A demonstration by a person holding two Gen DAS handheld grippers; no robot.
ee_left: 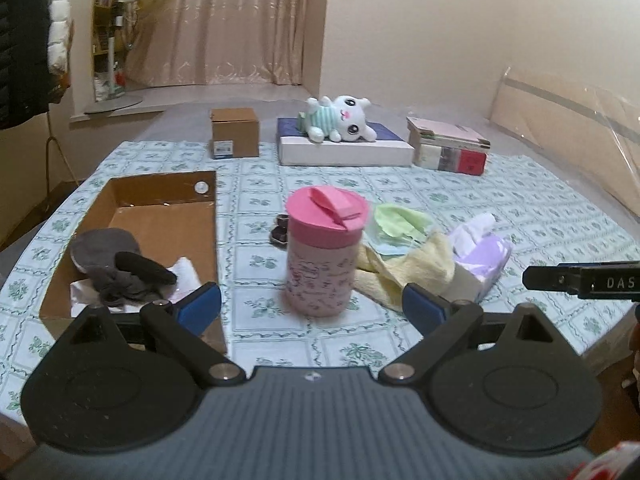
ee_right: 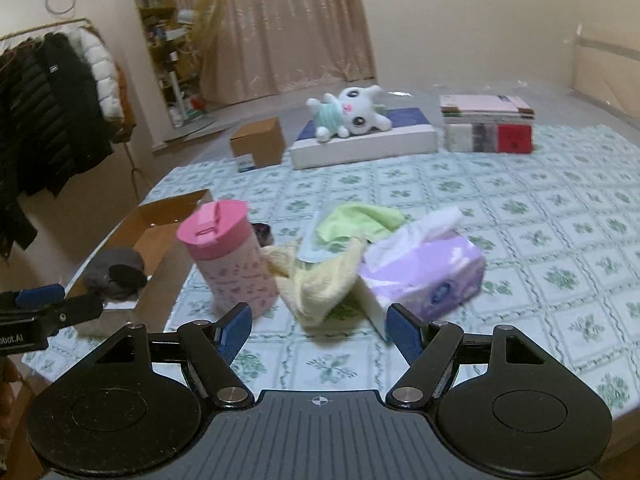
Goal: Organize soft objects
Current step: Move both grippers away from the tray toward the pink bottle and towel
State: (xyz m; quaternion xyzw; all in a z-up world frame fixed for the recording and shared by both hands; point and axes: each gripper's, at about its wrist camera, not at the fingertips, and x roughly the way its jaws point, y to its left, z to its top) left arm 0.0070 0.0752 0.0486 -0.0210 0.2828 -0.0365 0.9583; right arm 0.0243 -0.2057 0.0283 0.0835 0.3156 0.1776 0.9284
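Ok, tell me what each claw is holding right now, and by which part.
Nothing is held. The left claw and the right claw both stand open with no object between their fingers.

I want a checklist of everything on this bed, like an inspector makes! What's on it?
Surface: green-patterned cloth, spread flat.
Job's things: open cardboard box holds grey soft items; yellow towel and green cloth lie heaped beside the tissue box.
Clutter: pink tumbler, plush bunny lying on a flat white box, small brown box, book stack.
Grippers: left gripper open, empty; right gripper open, empty.
Cables: nothing seen.
Surroundings: curtain, hanging jackets, shelves.
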